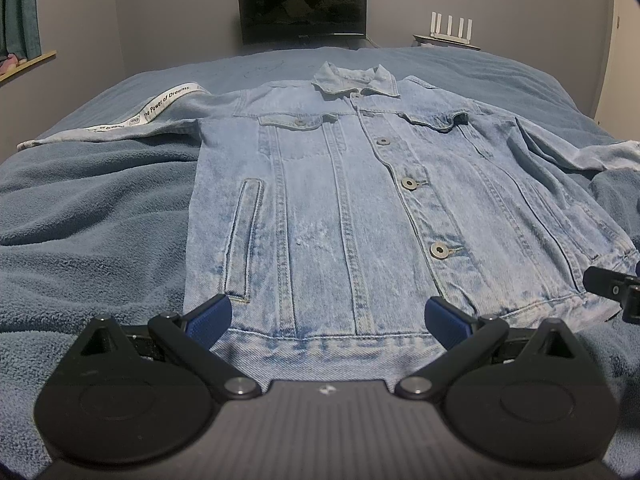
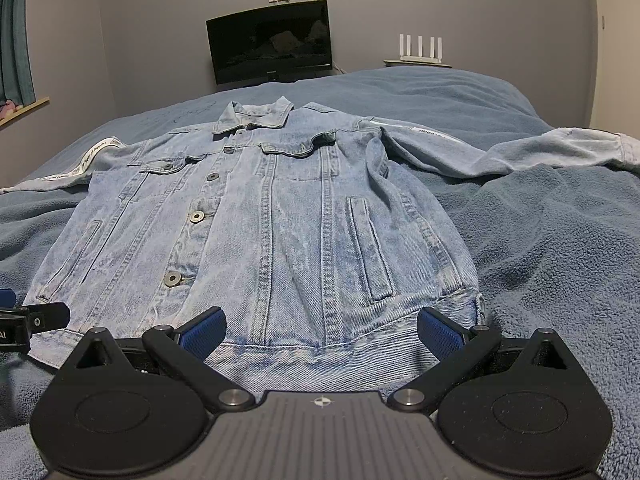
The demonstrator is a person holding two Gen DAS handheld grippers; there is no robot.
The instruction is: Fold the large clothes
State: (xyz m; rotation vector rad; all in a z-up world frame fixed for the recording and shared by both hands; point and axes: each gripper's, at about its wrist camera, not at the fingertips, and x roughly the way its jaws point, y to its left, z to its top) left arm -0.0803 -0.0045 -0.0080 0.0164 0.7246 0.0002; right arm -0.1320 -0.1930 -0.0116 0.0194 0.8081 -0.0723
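Note:
A light-blue denim jacket (image 1: 360, 208) lies flat, front up and buttoned, on a blue blanket (image 1: 88, 216), collar far, sleeves spread to both sides. It also shows in the right wrist view (image 2: 280, 232). My left gripper (image 1: 328, 320) is open and empty, fingers apart over the jacket's bottom hem, left half. My right gripper (image 2: 320, 330) is open and empty over the hem's right half. Each gripper shows at the edge of the other's view: the right one (image 1: 616, 292), the left one (image 2: 32, 320).
The blanket (image 2: 560, 260) covers a bed, rumpled at both sides. A dark monitor (image 1: 302, 6) stands beyond the bed's far edge, a white router (image 1: 450, 26) to its right. A curtain and window ledge (image 1: 24, 62) are at left.

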